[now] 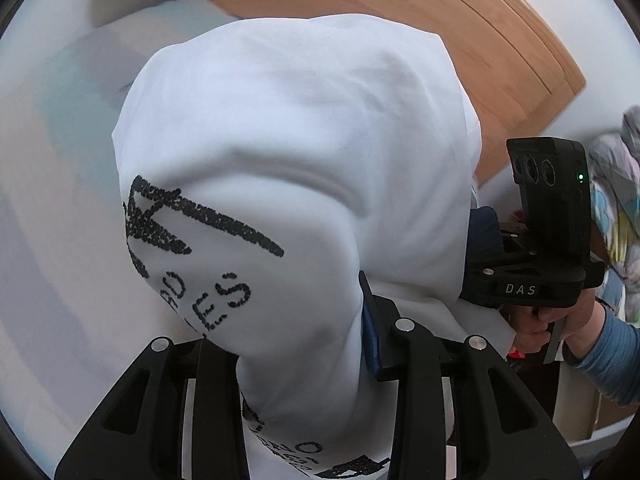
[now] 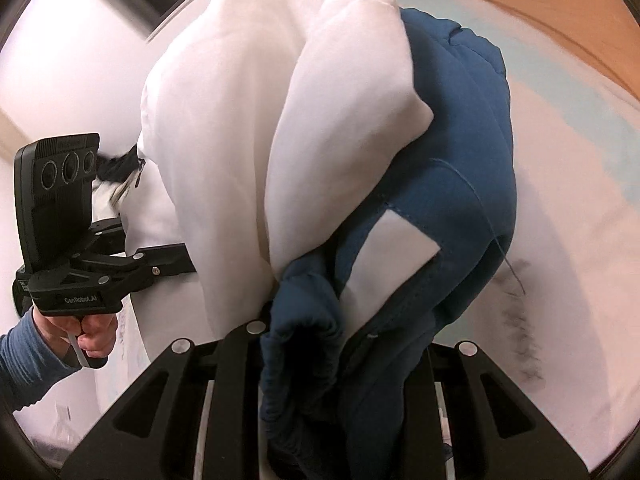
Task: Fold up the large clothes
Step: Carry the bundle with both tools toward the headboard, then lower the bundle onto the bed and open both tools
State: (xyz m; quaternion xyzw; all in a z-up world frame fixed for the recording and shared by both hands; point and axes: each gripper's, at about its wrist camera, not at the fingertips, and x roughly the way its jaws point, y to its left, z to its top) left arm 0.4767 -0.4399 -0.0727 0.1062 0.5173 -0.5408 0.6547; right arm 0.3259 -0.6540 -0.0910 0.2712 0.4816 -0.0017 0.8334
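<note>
A large white garment (image 1: pixel 304 128) with black printed lettering hangs bunched in the left wrist view. My left gripper (image 1: pixel 300 360) is shut on a thick fold of it. In the right wrist view the same garment shows its white body (image 2: pixel 240 120) and dark blue parts (image 2: pixel 452 152), one with a white patch. My right gripper (image 2: pixel 340 344) is shut on the blue and white folds. Each gripper appears in the other's view: the right gripper (image 1: pixel 468 280) with its fingers buried in the cloth's right edge, and the left gripper (image 2: pixel 180 260) at the cloth's left edge. The garment is lifted off the surface.
A pale sheet (image 1: pixel 60 240) with faint pastel patches lies under the garment and shows again as the sheet (image 2: pixel 580 240). A curved wooden board (image 1: pixel 460 20) stands behind. Colourful patterned fabric (image 1: pixel 616 200) lies at the far right. A hand in a blue sleeve (image 1: pixel 608 352) holds each gripper.
</note>
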